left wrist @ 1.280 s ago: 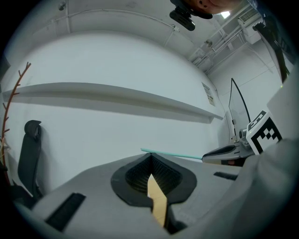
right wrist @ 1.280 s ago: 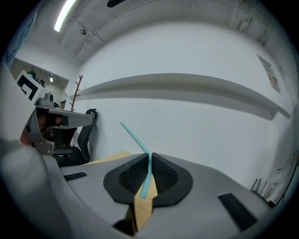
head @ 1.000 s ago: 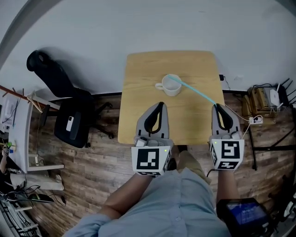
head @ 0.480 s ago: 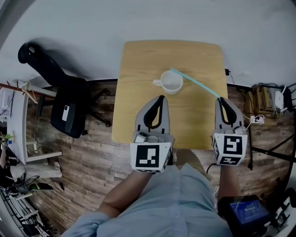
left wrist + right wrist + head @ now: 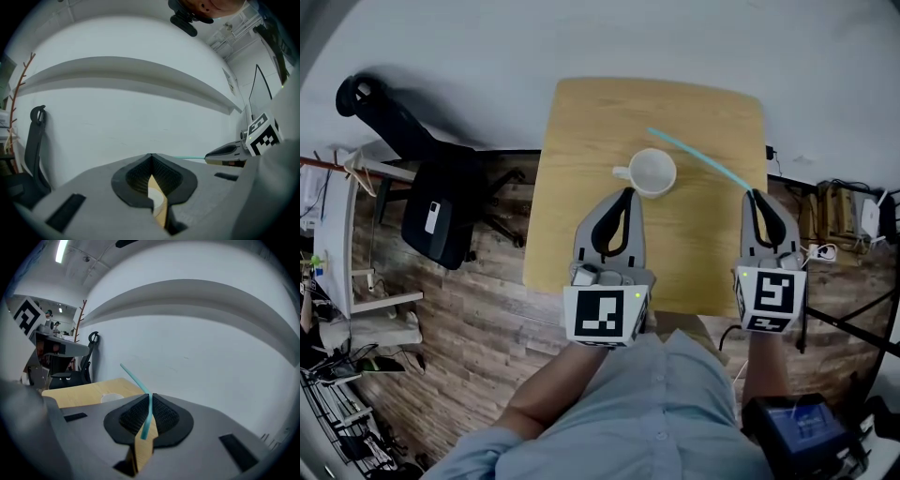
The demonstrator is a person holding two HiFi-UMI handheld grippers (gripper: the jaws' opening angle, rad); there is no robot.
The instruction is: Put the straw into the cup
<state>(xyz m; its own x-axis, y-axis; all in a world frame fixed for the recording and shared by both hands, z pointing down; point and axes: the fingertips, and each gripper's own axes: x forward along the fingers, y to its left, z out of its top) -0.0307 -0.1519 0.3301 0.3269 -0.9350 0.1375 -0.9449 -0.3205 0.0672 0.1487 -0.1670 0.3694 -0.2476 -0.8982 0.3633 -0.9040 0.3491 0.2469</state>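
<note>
A square light-wood table top [image 5: 581,141] stood against a pale grey wall [image 5: 581,37], and a white ceramic mug [image 5: 652,172] sat on it, handle turned to the person's left. All around the table lay a floor of dark wooden planks [image 5: 478,319]. Left of the mug, off the table, a black office chair [image 5: 439,211] stood near the wall; right of the mug, past the table's edge, cables and a white power strip [image 5: 818,246] lay on the floor.

The right gripper [image 5: 755,195] hovered to the near right of the mug. Its 2 jaws were pressed together on 1 end of a thin teal plastic straw [image 5: 698,159]. The straw slanted up and away toward the wall. Its free end reached just beyond the mug's far rim, outside the mug.

The left gripper [image 5: 626,191] hung just on the near side of the mug. Its jaw tips met and held nothing; through the gap behind the tips only the table and the mug showed.

A person in a light blue shirt [image 5: 656,412] held both grippers.
</note>
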